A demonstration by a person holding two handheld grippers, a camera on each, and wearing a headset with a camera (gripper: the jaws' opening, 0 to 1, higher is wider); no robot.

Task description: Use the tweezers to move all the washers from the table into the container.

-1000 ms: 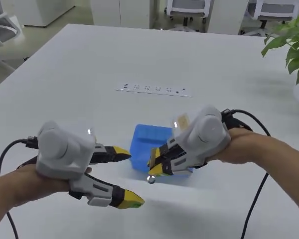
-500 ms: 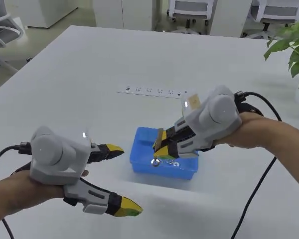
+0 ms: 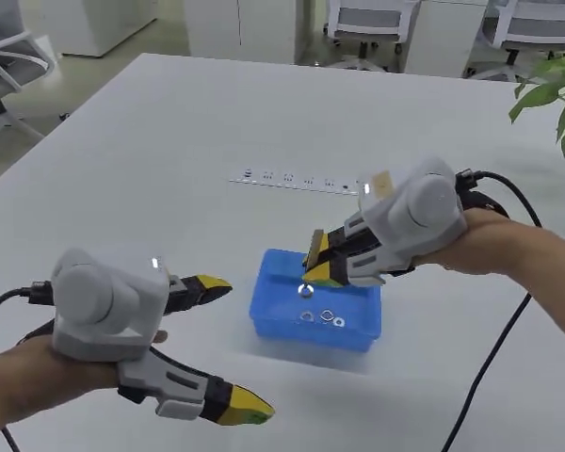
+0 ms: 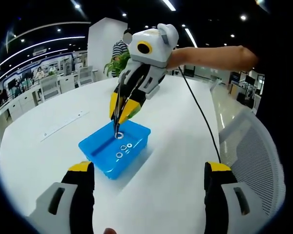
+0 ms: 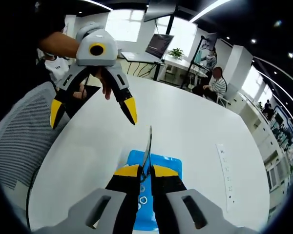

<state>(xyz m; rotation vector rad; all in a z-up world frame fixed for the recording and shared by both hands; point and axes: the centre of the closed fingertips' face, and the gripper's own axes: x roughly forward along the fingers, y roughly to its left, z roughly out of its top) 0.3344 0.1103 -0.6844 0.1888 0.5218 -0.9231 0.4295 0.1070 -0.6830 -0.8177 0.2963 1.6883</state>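
Steel washers [image 3: 326, 317], three counted, lie loose on the floor of blue container [image 3: 301, 337], near its ctr; container sits on white table [image 3: 169, 169], between the two grippers. A fourth washer [image 3: 305, 291] sits at the tip of tweezers [image 5: 148, 146], over the container interior & inside the rim line per left gripper view. Right gripper [image 3: 318, 264]: jaws closed to a narrow gap, clamped on the tweezers' shank, tips pointing down into container. Left gripper [image 3: 235, 345]: jaws spread wide, nothing held, just beside container's left side, not touching. Handling, judged: washers look thin, light, hard & smooth, so prone to slip or flick out of fine tips; not fragile. Best hold is across the band, one tip through the hole, one on the outer edge. A washer lying flat on a smooth top gives little edge to bite, so it may need tilting first. Tweezers look slim & springy; over-squeeze could cross the tips & shoot the part. Release should need only slight easing w/ tips low, else washer may bounce off the plastic floor. Markings: power strip [image 3: 297, 179] on table carries small symbols, too small to read. Tan label [image 3: 380, 184] on right gripper housing, text illegible. No brand legible on container or tweezers.
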